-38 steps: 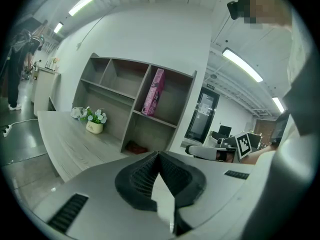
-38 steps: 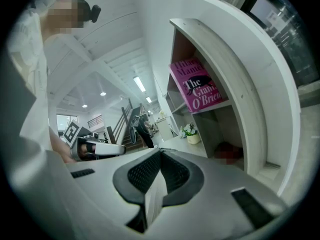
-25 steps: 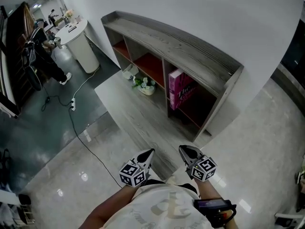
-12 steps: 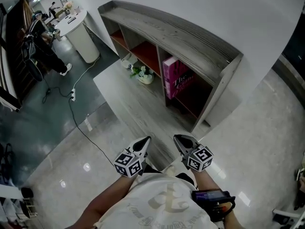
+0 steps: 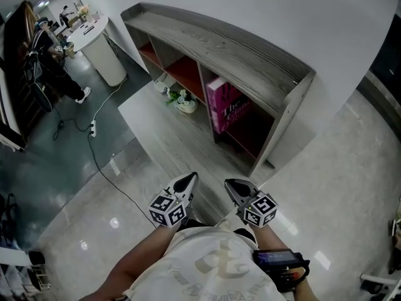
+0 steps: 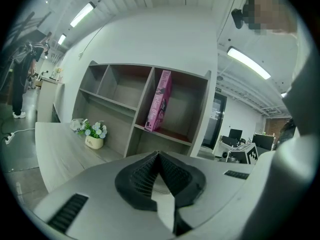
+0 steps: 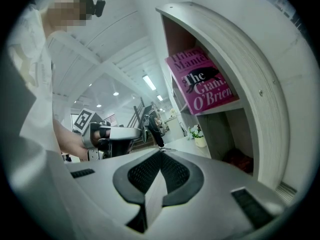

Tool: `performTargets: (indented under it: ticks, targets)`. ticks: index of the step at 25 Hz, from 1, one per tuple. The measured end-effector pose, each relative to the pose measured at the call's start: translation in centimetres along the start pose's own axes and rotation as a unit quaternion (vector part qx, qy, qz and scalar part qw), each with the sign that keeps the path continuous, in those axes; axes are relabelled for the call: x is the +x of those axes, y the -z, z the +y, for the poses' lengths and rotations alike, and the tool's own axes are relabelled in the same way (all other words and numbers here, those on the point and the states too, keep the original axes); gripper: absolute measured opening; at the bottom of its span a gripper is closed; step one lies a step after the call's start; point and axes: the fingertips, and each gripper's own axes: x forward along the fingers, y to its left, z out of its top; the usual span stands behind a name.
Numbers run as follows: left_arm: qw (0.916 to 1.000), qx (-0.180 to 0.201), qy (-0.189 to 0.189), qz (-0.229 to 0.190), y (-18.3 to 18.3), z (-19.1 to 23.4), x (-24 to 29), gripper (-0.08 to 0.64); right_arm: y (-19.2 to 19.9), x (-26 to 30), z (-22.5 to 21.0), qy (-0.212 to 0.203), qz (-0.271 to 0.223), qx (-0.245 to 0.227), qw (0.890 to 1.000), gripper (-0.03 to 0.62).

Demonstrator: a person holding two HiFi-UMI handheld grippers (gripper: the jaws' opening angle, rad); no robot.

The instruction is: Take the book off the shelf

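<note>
Fingers (image 5: 187,182) closed, empty; book (image 5: 220,102) stands on the shelf (image 5: 250,61), well apart.

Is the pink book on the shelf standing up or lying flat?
Standing up: the pink book rests on its bottom edge beside the shelf divider.

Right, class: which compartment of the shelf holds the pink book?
The upper right compartment: the pink book leans in it; the other upper compartments look bare.

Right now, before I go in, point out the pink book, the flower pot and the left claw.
pink book (image 5: 233,111): head view, on its front cover.
flower pot (image 5: 185,107): head view, on the white pot below the blossoms.
left claw (image 5: 189,180): head view, at its shut fingertips.
</note>
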Motion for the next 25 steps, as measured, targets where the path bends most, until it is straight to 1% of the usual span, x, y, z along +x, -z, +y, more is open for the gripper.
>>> performTargets:
  ticks: [4, 8, 12, 13, 14, 16, 17, 18, 21, 22, 25]
  targets:
    - [0.9999, 0.005, 0.01, -0.004, -0.7, 0.0, 1.4, 0.002, 0.6, 0.1, -0.7, 0.009, 0.004, 0.004, 1.0, 0.005]
    - [0.9999, 0.011, 0.007, -0.011, -1.6, 0.8, 2.0, 0.002, 0.8, 0.5, -0.8, 0.008, 0.008, 0.007, 1.0, 0.005]
    - [0.9998, 0.016, 0.008, -0.012, -2.2, 1.0, 3.2, 0.003, 0.6, 0.4, -1.5, 0.017, 0.005, 0.008, 1.0, 0.005]
    - [0.9997, 0.019, 0.009, -0.012, -2.5, 1.0, 3.4, 0.013, 0.5, 0.4, -1.6, 0.018, 0.005, 0.008, 1.0, 0.005]
    - [0.9996, 0.023, 0.009, -0.013, -2.9, 0.9, 3.7, 0.039, 0.5, 0.4, -1.6, 0.019, 0.004, 0.009, 1.0, 0.005]
    - [0.9994, 0.03, 0.007, -0.015, -3.7, 0.8, 4.3, 0.041, 0.3, 0.5, -1.7, 0.02, 0.002, 0.01, 1.0, 0.005]
    - [0.9993, 0.033, 0.006, -0.016, -4.1, 0.8, 4.6, 0.082, 0.3, 0.5, -1.7, 0.02, 0.002, 0.011, 1.0, 0.005]
    - [0.9992, 0.036, 0.005, -0.017, -4.6, 0.8, 4.9, 0.106, 0.3, 0.6, -1.8, 0.021, 0.001, 0.011, 1.0, 0.005]
    - [0.9987, 0.046, 0.008, -0.022, -5.9, 0.5, 6.0, 0.11, 0.3, 0.6, -2.1, 0.021, 0.0, 0.014, 1.0, 0.005]
    - [0.9985, 0.049, 0.011, -0.024, -6.4, 0.3, 6.4, 0.147, 0.3, 0.6, -2.2, 0.021, 0.0, 0.014, 1.0, 0.005]
    - [0.9978, 0.055, 0.019, -0.032, -8.0, -0.2, 7.5, 0.15, 0.2, 0.7, -2.5, 0.022, 0.0, 0.016, 1.0, 0.005]
